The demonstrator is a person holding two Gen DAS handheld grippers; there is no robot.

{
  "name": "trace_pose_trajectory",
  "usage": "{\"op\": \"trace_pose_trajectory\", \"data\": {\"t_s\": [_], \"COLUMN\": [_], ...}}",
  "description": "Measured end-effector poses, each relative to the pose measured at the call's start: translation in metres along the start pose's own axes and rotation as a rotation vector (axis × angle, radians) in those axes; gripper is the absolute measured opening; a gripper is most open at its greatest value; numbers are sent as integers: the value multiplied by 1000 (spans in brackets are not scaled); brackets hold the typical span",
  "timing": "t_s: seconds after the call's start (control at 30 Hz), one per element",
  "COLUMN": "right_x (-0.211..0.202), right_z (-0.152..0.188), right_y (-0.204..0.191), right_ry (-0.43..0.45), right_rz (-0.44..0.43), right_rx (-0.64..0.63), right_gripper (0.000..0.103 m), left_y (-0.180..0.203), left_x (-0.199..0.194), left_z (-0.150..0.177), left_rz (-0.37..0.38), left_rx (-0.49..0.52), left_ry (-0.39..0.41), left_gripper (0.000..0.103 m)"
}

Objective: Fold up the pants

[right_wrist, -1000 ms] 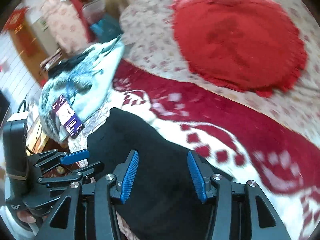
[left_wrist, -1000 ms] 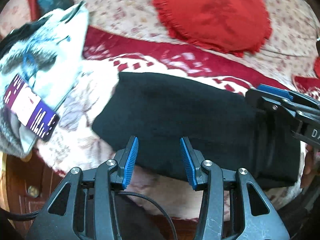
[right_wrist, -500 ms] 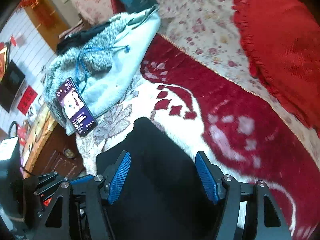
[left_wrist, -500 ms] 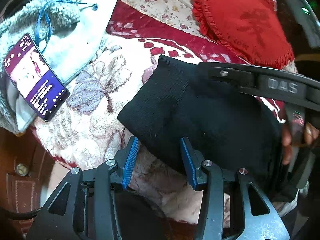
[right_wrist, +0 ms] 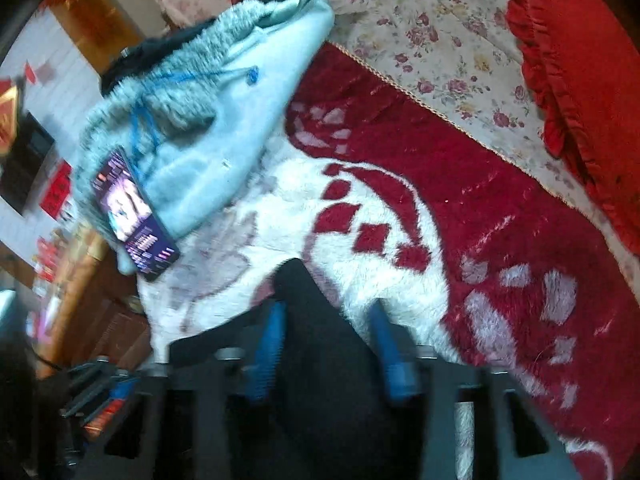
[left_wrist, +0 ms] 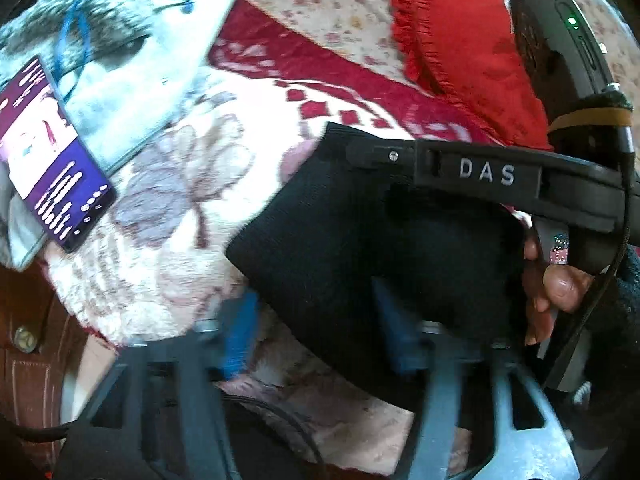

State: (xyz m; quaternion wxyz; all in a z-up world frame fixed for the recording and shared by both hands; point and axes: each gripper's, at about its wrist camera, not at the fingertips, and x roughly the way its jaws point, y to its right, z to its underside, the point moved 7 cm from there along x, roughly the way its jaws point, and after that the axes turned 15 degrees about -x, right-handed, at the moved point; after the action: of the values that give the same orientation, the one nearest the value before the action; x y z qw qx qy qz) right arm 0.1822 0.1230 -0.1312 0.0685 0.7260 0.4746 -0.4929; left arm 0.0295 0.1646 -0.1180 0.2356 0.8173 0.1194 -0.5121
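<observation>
My left gripper (left_wrist: 316, 336) sits low at the near edge of the bed, its blue pads spread apart with the near edge of the black pants (left_wrist: 360, 240) lying between and over them — nothing is pinched there that I can see, though the picture is blurred. My right gripper (right_wrist: 326, 354) is also spread, its two blue pads standing either side of a dark fold of the same pants (right_wrist: 320, 360), not pressed together on it. In the left view the right tool crosses over the top of the pants, with my hand (left_wrist: 556, 288) wrapped on its handle just beside the cloth.

The pants lie as a compact, already doubled bundle on the red and white blanket (right_wrist: 460, 184), close to the bed's near edge. Farther out toward the left side, a phone (right_wrist: 134, 216) rests on a grey-blue fleece garment (right_wrist: 224, 128), and a red cushion (left_wrist: 464, 44) sits toward the far right corner.

What worries me: the bundle is so near the edge that a careless push could slide it off. With both sets of pads open, closing on only the top layer would peel the fold apart — and the two tools are crowded enough to knock each other.
</observation>
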Motion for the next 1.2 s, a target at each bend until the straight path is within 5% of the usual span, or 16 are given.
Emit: {"op": "trace_pose_trajectory", "data": {"t_s": [0.13,0.53,0.77,0.87,0.93,0.97,1.2], "right_x": [-29,-212,-248,-242,-230,-222,-148], "right_z": [2,34,104,121,122,120,74], "right_y": [-9,-14,-9,-3,-1,1,-9], "right_ry": [75,440,385,331,305,291,190], "right_rz": [-4,48,155,202,189,182,79], "right_rx": [0,100,202,232,237,237,152], "right_gripper": [14,2,3,8,45,54,58], "left_y": [19,109,145,139,128,121,60], "left_x": [-21,-108,-85,-81,-78,-77,-60], "left_z": [1,39,85,88,82,79,51], "left_rz": [-43,156,156,147,123,109,4], "left_rx": [103,302,397,377,357,340,191], "left_ry": [87,198,125,97,100,99,75], "left_gripper": [20,15,15,15,15,15,29]}}
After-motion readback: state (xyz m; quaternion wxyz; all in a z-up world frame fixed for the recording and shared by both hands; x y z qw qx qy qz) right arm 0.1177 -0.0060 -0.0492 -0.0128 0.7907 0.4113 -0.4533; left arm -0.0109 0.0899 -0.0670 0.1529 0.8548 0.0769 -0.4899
